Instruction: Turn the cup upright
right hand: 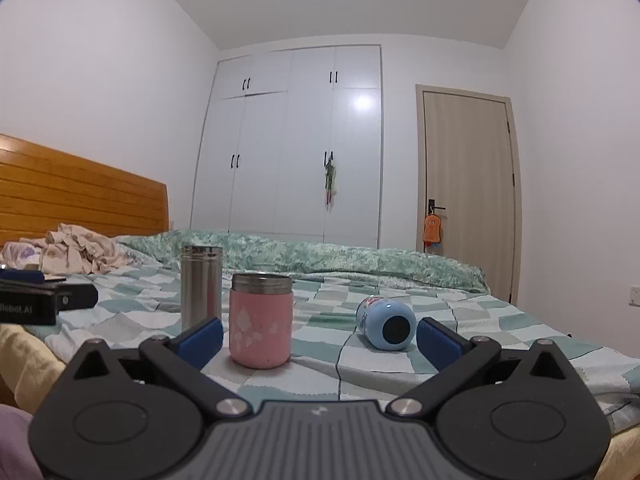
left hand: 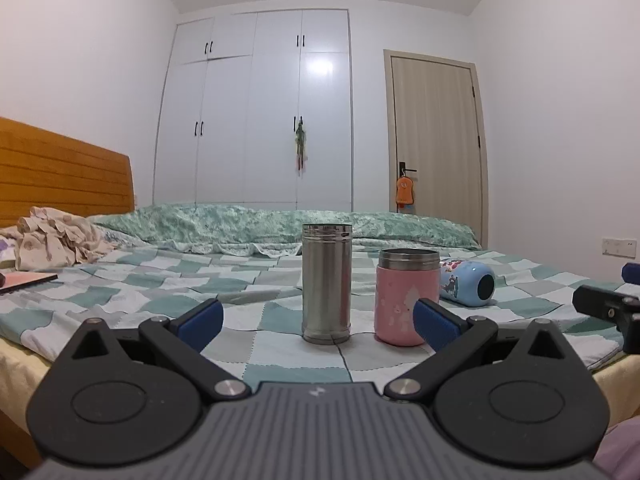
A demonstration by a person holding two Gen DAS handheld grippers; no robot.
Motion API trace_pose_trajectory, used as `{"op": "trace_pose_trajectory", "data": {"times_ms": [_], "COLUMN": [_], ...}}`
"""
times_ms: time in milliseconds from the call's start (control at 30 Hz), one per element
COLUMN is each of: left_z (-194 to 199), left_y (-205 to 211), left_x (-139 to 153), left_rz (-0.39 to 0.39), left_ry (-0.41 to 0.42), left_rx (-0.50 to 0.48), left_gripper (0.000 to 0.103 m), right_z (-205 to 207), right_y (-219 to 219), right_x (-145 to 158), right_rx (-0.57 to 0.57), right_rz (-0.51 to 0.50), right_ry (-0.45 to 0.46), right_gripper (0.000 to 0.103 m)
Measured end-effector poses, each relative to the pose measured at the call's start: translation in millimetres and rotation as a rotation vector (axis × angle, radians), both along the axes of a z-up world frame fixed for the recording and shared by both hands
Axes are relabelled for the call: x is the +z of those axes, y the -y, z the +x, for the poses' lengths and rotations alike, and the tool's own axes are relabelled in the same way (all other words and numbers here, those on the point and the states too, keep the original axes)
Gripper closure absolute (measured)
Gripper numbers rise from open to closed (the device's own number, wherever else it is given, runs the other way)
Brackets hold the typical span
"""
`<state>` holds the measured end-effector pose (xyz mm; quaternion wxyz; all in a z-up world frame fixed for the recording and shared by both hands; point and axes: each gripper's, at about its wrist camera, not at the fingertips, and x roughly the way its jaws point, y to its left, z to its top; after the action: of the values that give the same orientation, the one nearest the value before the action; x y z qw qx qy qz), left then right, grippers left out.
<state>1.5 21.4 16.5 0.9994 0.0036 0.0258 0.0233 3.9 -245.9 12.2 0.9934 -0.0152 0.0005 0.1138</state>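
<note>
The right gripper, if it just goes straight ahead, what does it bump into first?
Probably nothing right away: the open right gripper aims at the gap between the upright pink cup and the blue cup lying on its side. Beyond is bare quilt; depth is unclear.

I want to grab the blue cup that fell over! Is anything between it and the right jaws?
No. In the right wrist view, only bare checkered bedsheet lies between the right gripper and the blue cup.

We see white walls (left hand: 80, 60), white wardrobe (left hand: 256, 112) w/ light glare, beige door (left hand: 436, 132), wood headboard (left hand: 60, 172), checked bed (left hand: 160, 280).
</note>
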Motion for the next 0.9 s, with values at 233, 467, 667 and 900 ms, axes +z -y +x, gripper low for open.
{"op": "trace_pose_trajectory", "data": {"times_ms": [233, 467, 667, 900], "left_z": [-1.9, 0.2, 0.6, 0.6], "left_y": [-1.0, 2.2, 0.8, -0.3], "left_x": [-6.5, -7.3, -8.5, -8.9], "left_rz": [-0.009, 0.004, -0.005, -0.003], "left_ry": [0.007, 0.012, 0.013, 0.017], "left_rx": [0.006, 0.007, 0.004, 0.001], "left_gripper": [0.0, 0.0, 0.0, 0.0], "right_z": [-1.0, 3.6, 6.5, 6.4], "right_y": [-1.1, 3.0, 4.3, 3.2], "right_x": [-2.0, -3.4, -3.3, -3.6], "right_rx": [-0.003, -0.011, -0.01, -0.01], "right_rz": [0.008, 0.024, 0.037, 0.038], "right_ry": [0.015, -0.001, -0.007, -0.006], "right_gripper": [0.0, 0.0, 0.0, 0.0]}}
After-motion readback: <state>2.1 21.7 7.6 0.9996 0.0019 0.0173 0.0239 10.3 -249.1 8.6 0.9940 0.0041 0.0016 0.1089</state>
